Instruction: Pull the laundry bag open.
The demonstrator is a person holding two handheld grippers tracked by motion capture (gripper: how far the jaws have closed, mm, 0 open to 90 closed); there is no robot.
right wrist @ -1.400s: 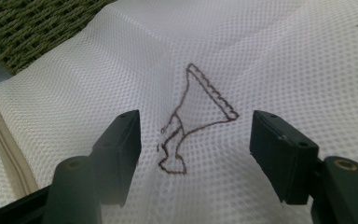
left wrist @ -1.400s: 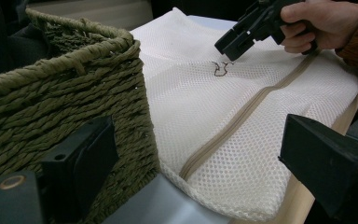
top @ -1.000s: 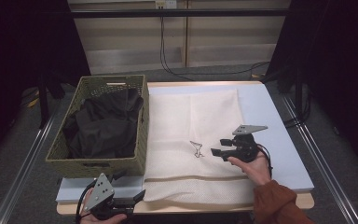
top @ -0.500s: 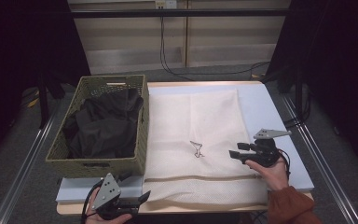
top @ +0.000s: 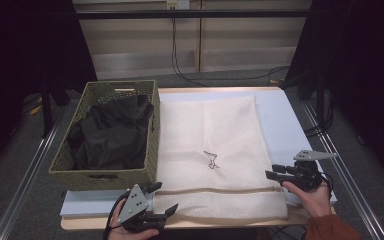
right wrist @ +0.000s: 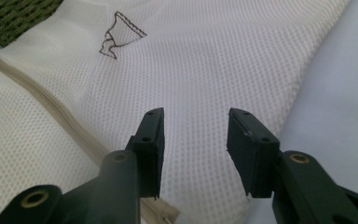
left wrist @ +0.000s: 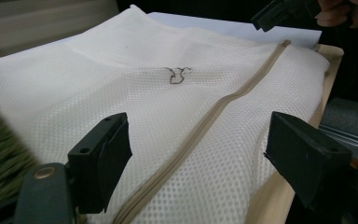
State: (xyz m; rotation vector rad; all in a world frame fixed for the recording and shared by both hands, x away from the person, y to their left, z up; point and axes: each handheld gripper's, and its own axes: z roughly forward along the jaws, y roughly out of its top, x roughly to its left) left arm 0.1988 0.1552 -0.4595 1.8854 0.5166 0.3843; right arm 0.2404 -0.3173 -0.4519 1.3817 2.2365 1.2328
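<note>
the worktop [top: 280, 107] is a pale blue-white sheet on a wooden board, and most of it is taken up by a big white mesh laundry bag [top: 215, 130] lying flat, running from the far edge down to the near edge. just left of the bag, touching its side, sits an olive woven basket [top: 105, 175] stuffed with dark clothes [top: 112, 135]. the bag has a small dark squiggle logo [top: 211, 160] about the middle and a beige zipper [top: 220, 189] running across it close to the near end. now the hands: the left gripper [top: 161, 200] sits at the bag's near left corner, just in front of the basket, fingers [left wrist: 103, 161] spread fairly wide and pointing across the mesh, with the zipper line running up between them in the left gripper view; they've just been closing a bit but nothing is pinched, the pads aren't on the fabric. the right gripper [top: 274, 171] is at the bag's right edge, level with the zipper end, fingers [right wrist: 151, 140] about half open over the mesh right where the bag meets the bare blue sheet. those have just been closing too, and there's only flat mesh under the gap, nothing gripped.
</note>
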